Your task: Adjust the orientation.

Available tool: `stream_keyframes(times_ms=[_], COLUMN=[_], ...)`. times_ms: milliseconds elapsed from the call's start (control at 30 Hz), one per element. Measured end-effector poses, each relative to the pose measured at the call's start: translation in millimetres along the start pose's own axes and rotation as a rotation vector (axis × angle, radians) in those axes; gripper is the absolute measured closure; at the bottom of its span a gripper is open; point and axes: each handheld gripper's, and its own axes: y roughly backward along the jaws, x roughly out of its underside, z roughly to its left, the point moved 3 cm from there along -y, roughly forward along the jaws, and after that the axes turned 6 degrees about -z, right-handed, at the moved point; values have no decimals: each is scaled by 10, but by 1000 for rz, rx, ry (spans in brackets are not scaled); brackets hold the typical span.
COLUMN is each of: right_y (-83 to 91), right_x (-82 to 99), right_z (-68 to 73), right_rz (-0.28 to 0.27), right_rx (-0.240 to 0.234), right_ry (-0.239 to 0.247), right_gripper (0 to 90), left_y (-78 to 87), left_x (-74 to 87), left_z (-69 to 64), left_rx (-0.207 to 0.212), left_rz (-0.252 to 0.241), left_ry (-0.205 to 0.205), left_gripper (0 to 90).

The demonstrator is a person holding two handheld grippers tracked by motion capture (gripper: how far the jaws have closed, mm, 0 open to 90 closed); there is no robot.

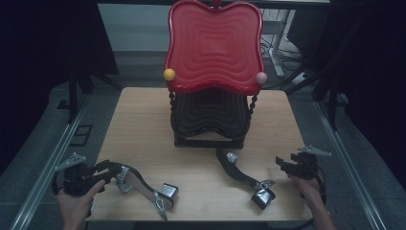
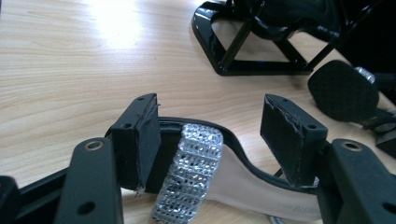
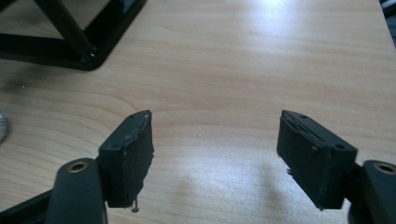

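No readable text, label, brand, number or sign in any view. Faint marks on pale insole of sandal [image 2: 261,186], low in left gripper view: too blurred to read.
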Motion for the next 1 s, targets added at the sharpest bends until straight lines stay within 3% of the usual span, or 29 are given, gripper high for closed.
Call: stream_keyframes(times_ms=[167,300,500,533,800,1000], right_y=[41,74,118,134,131,103], right_x=[-31,-35,-31,-40,-61,-20], right_z=[18,36,50,48,51,60], right_rz=[-19,-32,-34,-37,-37,-11], right_rx=[0,-5,-18,-26,-24,-9], right_ry=[-3,-7,-2,9,6,30], right_gripper=[316,328,353,364,364,357], left_y=[-4,49,177,217,191,61], left_x=[15,12,116,186,351,492], left_z=[26,40,8,-8,-150,-302], left_rx=[1,-2,-19,-38,-55,-52], left_rz=[5,-2,38,65,123,182], left_ry=[0,7,-20,-35,-101,-142], left_gripper=[394,569,770,788,838,864])
